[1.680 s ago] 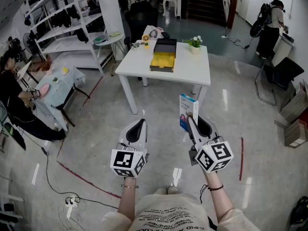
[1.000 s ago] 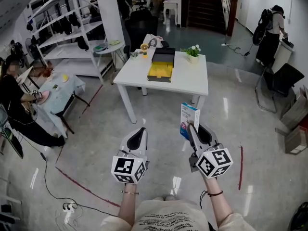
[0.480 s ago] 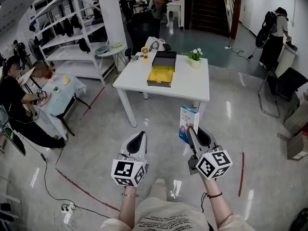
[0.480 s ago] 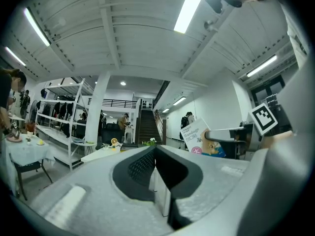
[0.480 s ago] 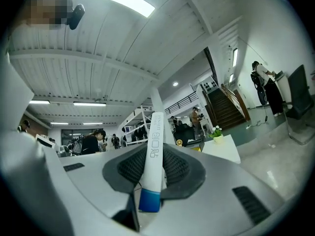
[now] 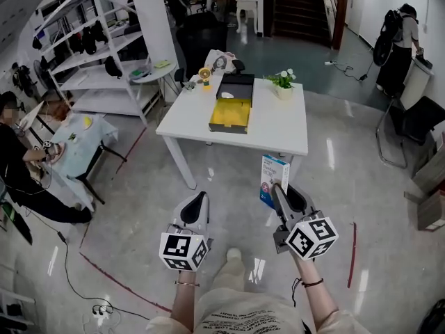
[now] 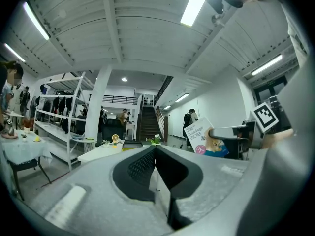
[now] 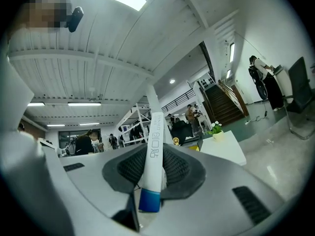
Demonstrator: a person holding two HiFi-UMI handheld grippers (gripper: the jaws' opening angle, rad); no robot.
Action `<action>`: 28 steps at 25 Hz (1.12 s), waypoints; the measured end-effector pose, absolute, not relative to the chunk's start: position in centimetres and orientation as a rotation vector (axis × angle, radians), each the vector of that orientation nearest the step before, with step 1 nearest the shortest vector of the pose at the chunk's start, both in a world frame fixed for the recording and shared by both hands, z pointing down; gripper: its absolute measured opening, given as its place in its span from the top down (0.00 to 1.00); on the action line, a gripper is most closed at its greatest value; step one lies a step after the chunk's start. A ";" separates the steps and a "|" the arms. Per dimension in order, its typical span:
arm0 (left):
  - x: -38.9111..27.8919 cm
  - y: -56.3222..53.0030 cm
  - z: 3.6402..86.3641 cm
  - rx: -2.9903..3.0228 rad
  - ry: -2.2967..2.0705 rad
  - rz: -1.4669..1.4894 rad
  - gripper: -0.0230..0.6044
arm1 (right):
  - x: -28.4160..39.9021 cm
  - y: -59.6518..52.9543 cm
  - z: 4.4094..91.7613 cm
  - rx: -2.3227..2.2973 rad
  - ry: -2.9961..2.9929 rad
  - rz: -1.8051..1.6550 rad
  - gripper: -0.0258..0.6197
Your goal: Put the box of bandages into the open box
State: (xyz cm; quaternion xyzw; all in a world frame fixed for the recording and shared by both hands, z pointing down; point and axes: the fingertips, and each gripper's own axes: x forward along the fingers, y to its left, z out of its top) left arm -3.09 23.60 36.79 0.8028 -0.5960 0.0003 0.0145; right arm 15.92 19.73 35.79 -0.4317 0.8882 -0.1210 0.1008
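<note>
My right gripper (image 6: pixel 280 188) is shut on the bandage box (image 6: pixel 272 180), a thin white and blue carton held upright above the floor. In the right gripper view the bandage box (image 8: pixel 152 161) stands on edge between the two black pads. My left gripper (image 6: pixel 199 199) hangs beside it at the left with its jaws together and nothing in them. The open box (image 6: pixel 231 108), black with a yellow inside and its lid raised at the back, lies on the white table (image 6: pixel 278 132) ahead, well beyond both grippers.
A small potted plant (image 6: pixel 284 82) and a little yellow fan (image 6: pixel 204 74) stand on the table's far side. White shelving (image 6: pixel 90 40) and a low table with a seated person (image 6: pixel 21 165) are at the left. Another person (image 6: pixel 395 40) and a chair (image 6: pixel 417 127) are at the right.
The table with the open box has come nearer and lower in the head view as I walk towards it. Both grippers keep their places, the bandage box still held.
</note>
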 end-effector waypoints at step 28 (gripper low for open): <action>-10.2 -0.2 39.4 2.484 -1.718 0.022 0.93 | 8.4 -2.7 38.3 -1.341 2.597 -0.523 0.82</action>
